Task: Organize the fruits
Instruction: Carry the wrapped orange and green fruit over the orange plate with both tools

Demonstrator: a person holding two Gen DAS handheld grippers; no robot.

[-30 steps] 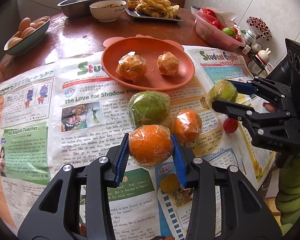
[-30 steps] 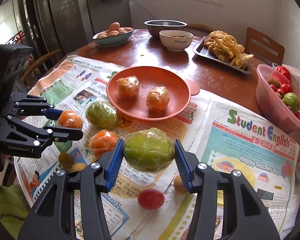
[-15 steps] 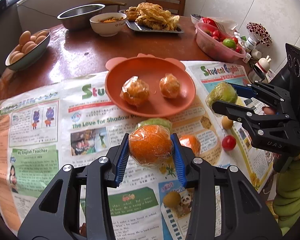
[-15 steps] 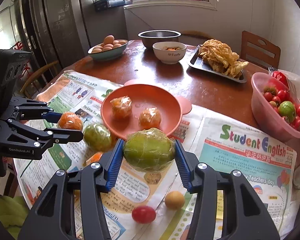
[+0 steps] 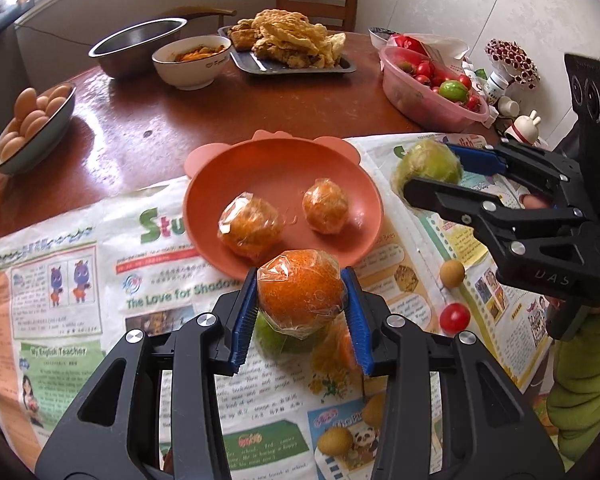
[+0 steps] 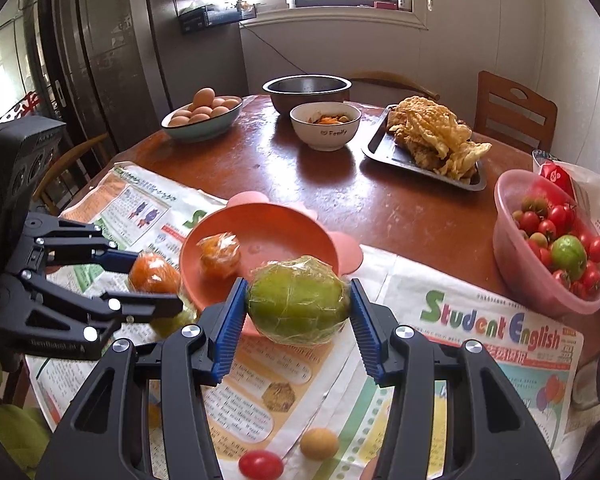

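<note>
My left gripper (image 5: pixel 300 314) is shut on a plastic-wrapped orange (image 5: pixel 300 292) and holds it above the newspaper, just short of the orange plate (image 5: pixel 276 168). My right gripper (image 6: pixel 298 330) is shut on a wrapped green fruit (image 6: pixel 298 300), held above the plate's near edge (image 6: pixel 260 220). The plate holds two wrapped oranges (image 5: pixel 250 226) (image 5: pixel 326 206). Under the left gripper lie another green fruit (image 5: pixel 276 340) and a wrapped orange (image 5: pixel 338 346) on the newspaper. The right gripper also shows in the left wrist view (image 5: pixel 432 176), and the left gripper shows in the right wrist view (image 6: pixel 156 282).
A cherry tomato (image 5: pixel 455 317) and small brown fruits (image 5: pixel 452 273) (image 5: pixel 335 440) lie on the newspaper. A pink tub of tomatoes (image 6: pixel 552 240), a tray of fried food (image 6: pixel 432 140), a white bowl (image 6: pixel 326 124), a steel bowl (image 6: pixel 306 90) and an egg bowl (image 6: pixel 202 116) stand behind.
Both grippers have risen and moved forward toward the plate, each carrying its fruit. The left orange has left the newspaper, leaving the green fruit and other orange below.
</note>
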